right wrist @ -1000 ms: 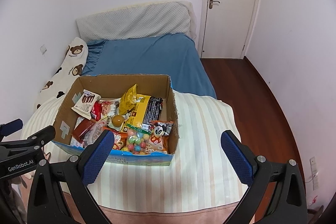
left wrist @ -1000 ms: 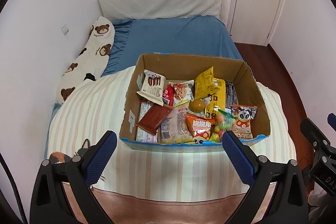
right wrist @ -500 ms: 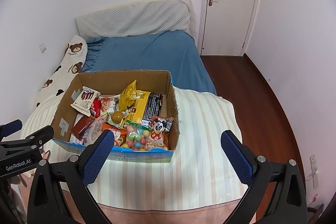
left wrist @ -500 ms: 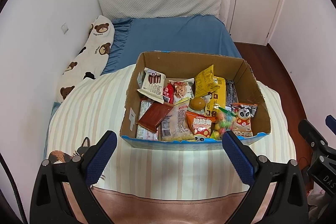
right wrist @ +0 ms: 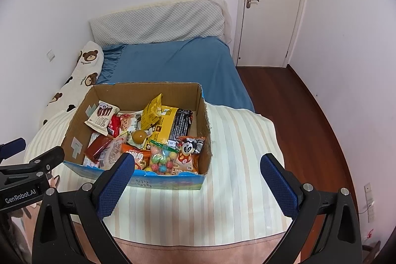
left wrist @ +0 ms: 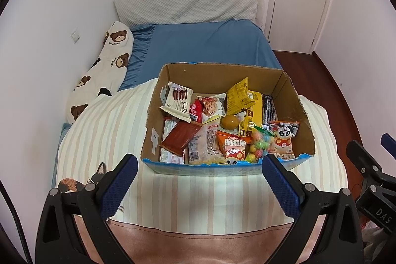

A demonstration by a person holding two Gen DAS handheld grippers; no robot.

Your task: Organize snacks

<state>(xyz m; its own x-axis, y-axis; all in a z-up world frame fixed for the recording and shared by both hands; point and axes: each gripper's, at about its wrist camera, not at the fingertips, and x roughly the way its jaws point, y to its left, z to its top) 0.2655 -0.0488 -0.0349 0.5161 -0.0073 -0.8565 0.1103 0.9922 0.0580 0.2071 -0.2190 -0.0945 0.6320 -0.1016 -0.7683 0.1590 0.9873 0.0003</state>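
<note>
Bedroom walls, a shut door and a blue bed (left wrist: 210, 46) are filling the background, and I am looking down over a striped quilt (left wrist: 188, 197) spread across the near end. My left claw (left wrist: 200, 181) is hanging wide open and holding nothing, its blue pads straddling the near edge of the box (left wrist: 299, 115) just ahead. My right claw (right wrist: 196, 181) is likewise gaping and empty, with the box ahead and off to its left side.

As for progress, I am judging only this much: every snack I can see is sitting inside the box, and none is lying loose on the quilt. They are heaped rather than lined up, though, so this could be a jumble waiting to be sorted or the gathered result of tidying; I cannot tell which.

Working across from the left claw's left pad toward its right: a white wafer pack (left wrist: 178, 104) is leaning on the far left wall, a brown bar (left wrist: 180, 137) is lying slantwise nearer me, and a clear bread pack (left wrist: 204, 145) is sitting beside it. Further right, an orange bag (left wrist: 233, 144) and a sweets bag (left wrist: 259, 145) are crowding the near wall, a yellow bag (left wrist: 238, 95) is standing up behind, and a panda packet (left wrist: 283, 137) is resting nearest the right pad.
</note>
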